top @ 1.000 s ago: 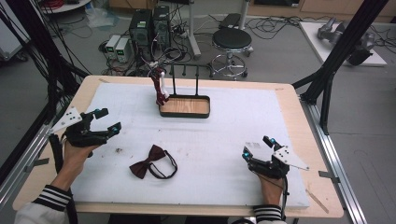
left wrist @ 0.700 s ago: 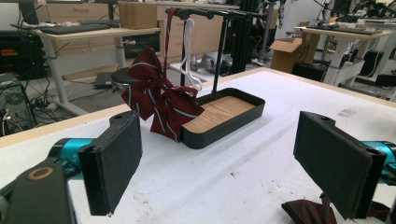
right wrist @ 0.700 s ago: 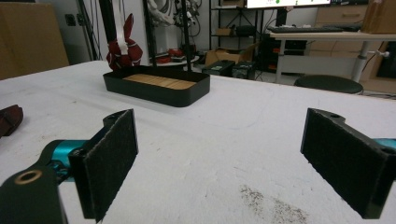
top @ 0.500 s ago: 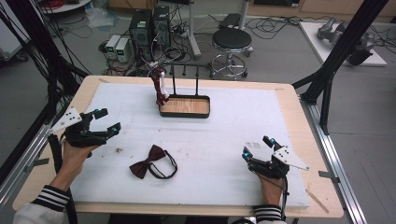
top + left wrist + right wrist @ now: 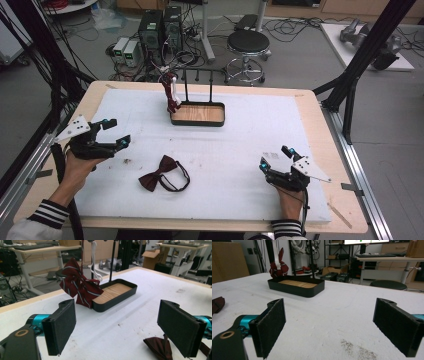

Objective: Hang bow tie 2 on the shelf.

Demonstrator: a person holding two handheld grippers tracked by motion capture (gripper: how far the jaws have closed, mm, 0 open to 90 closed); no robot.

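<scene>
A dark red bow tie (image 5: 162, 174) with a black strap lies flat on the white mat, left of centre; its wing (image 5: 158, 348) shows low in the left gripper view. A second, striped red bow tie (image 5: 171, 93) (image 5: 80, 287) hangs on the left post of a black stand with a wood-floored tray (image 5: 199, 115) (image 5: 115, 293) (image 5: 297, 286) at the back. My left gripper (image 5: 114, 133) (image 5: 117, 327) hovers open at the mat's left edge. My right gripper (image 5: 275, 157) (image 5: 332, 326) rests open at the front right, holding nothing.
The white mat (image 5: 240, 150) covers a wooden table (image 5: 320, 115). Behind the table stand a round stool (image 5: 249, 42), computer towers (image 5: 159, 25) and loose cables. Black frame legs (image 5: 350, 80) rise at the table's right and left sides.
</scene>
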